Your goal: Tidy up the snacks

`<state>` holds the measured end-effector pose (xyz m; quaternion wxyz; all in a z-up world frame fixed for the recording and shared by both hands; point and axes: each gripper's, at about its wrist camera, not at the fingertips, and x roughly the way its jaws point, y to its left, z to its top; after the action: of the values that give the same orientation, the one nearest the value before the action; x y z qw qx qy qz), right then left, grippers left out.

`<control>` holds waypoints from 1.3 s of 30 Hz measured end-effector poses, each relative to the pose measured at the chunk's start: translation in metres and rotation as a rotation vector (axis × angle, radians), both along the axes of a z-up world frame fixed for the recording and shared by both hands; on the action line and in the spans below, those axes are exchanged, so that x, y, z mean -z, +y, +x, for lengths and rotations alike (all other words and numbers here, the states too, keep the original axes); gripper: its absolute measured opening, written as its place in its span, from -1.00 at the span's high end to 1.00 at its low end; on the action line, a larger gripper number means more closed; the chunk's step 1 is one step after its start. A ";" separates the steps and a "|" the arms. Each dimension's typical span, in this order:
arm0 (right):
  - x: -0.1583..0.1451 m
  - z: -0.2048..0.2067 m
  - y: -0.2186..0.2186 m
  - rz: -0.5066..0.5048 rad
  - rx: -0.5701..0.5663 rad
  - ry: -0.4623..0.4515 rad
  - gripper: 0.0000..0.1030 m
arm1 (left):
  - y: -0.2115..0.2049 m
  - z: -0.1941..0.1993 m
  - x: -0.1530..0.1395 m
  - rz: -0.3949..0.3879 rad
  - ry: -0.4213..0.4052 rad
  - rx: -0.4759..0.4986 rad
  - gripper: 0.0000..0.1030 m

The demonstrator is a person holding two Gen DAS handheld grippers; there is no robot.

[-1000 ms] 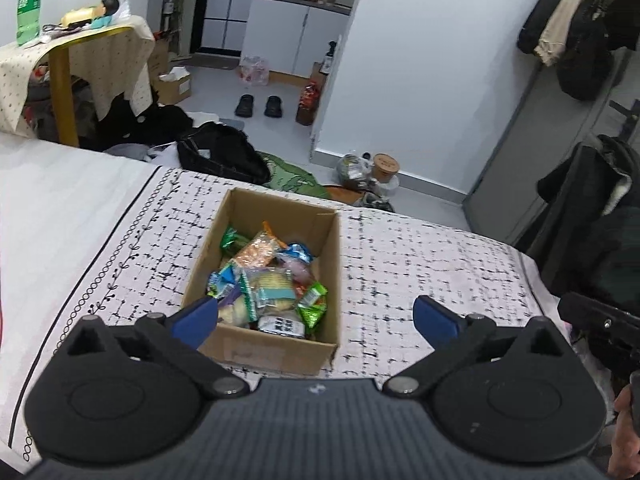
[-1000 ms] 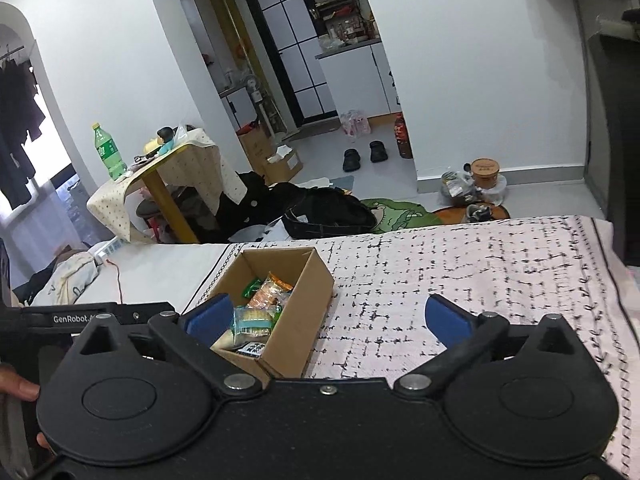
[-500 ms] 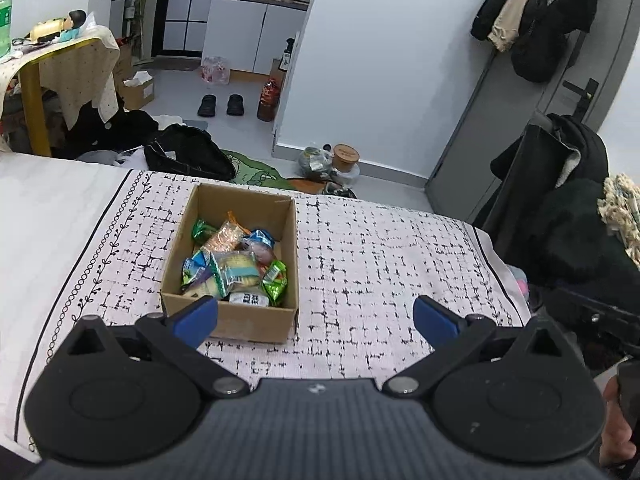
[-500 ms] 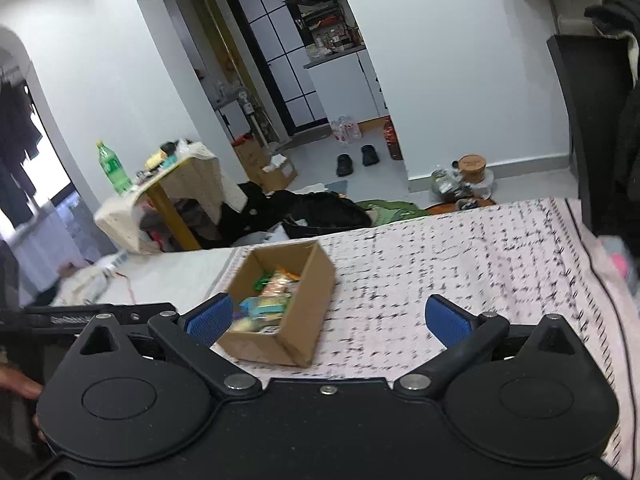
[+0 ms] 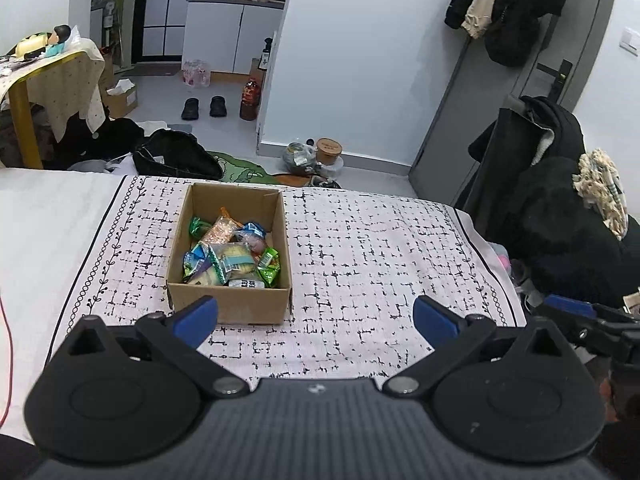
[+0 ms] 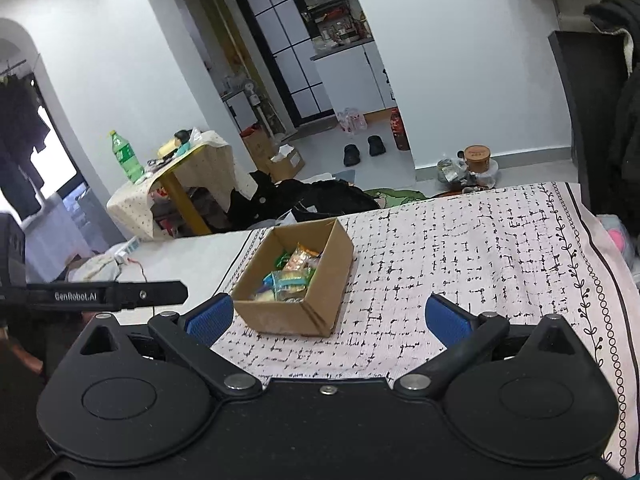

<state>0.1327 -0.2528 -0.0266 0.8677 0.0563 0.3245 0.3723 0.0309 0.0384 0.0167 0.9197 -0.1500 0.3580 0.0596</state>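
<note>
Since a second ago both cameras have pulled back: the cardboard box (image 5: 230, 254) now sits smaller and farther ahead of me, with more patterned bedspread (image 5: 380, 248) showing around it.

Left gripper (image 5: 316, 318): spread wide, nothing between its blue pads (image 5: 198, 316). Box lies ahead and slightly left of its centre line; near wall of the box sits just beyond the left pad, apart from it as far as I can tell.

Right gripper (image 6: 328, 318): also spread wide, empty. From this side the box (image 6: 298, 276) is ahead and to the left, its near corner just past the left pad (image 6: 210, 318).

Box contents: snack packets (image 5: 232, 254) piled loosely, green, blue, orange and yellowish wrappers; one dark-labelled packet against the near wall. I cannot read the labels.

Surroundings: beyond the box, off the bed's far edge, a black bag (image 5: 176, 158) on the floor, a pair of black shoes (image 5: 204, 107), and a brown-lidded tub (image 5: 329, 151) by the wall. Far left, a cloth-covered bench (image 6: 180, 176) with a green bottle (image 6: 126, 157). Other handle bar (image 6: 104, 294) crosses my right view at left. Nothing lies on the bedspread between either gripper and the box.

Box orientation: open top up, long axis running away from the left gripper; in the right view it runs diagonally, far end to the right.
</note>
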 end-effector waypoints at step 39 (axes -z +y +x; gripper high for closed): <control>-0.009 -0.023 0.009 -0.084 0.011 -0.037 -1.00 | -0.016 -0.019 -0.010 0.061 0.032 0.015 -1.00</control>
<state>0.1092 -0.2435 -0.0172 0.8772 0.0149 0.3233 0.3547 0.0117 0.0220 0.0266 0.9185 -0.1179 0.3717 0.0658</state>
